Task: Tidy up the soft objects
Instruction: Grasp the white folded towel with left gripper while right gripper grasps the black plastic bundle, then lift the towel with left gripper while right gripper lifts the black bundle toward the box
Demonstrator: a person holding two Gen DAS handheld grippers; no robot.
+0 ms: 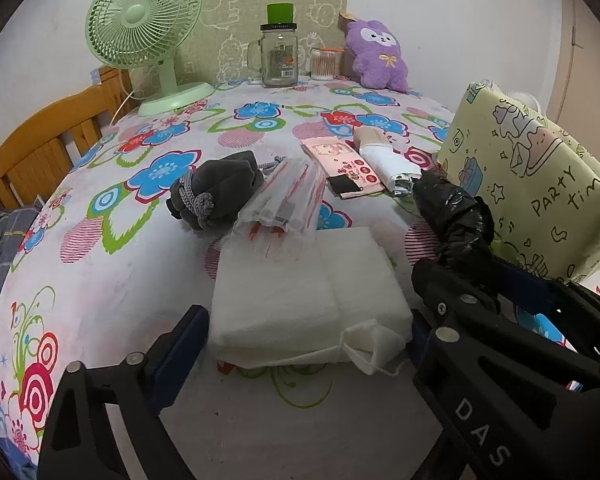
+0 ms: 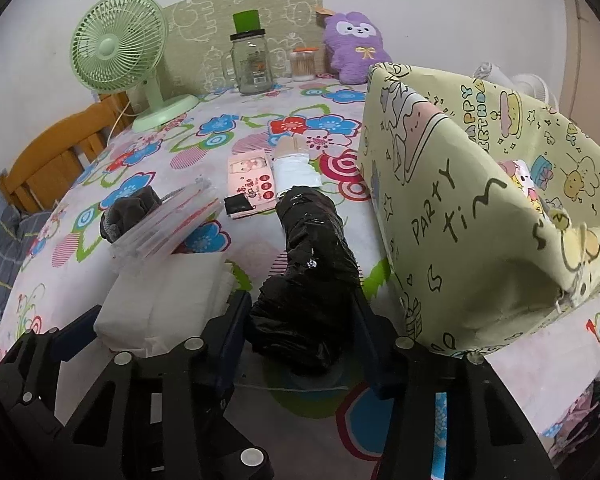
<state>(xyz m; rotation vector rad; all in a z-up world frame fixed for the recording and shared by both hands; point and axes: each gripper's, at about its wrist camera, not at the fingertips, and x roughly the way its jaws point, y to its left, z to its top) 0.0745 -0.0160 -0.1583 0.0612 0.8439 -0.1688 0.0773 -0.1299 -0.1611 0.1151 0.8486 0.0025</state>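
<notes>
A white soft pack (image 1: 300,292) lies near the front of the flowered tablecloth (image 1: 112,264). My left gripper (image 1: 308,328) straddles it, with a blue pad against each side. A crumpled black plastic bag roll (image 2: 312,280) lies beside the pack, and my right gripper (image 2: 300,320) is shut on its near end, both pads pressing into the plastic. In the right wrist view the white pack (image 2: 160,300) sits just left of that grip. The black roll (image 1: 456,216) shows at the right of the left wrist view. A yellow party gift bag (image 2: 480,208) stands open right of the roll.
Behind the pack lie a grey drawstring pouch (image 1: 216,192), a clear packet of tubes (image 1: 284,200), a pink card packet (image 1: 348,164) and a white roll (image 1: 384,160). At the back stand a green fan (image 1: 148,36), a glass jar (image 1: 280,56) and a purple plush (image 1: 376,56). A wooden frame (image 1: 40,148) borders the left.
</notes>
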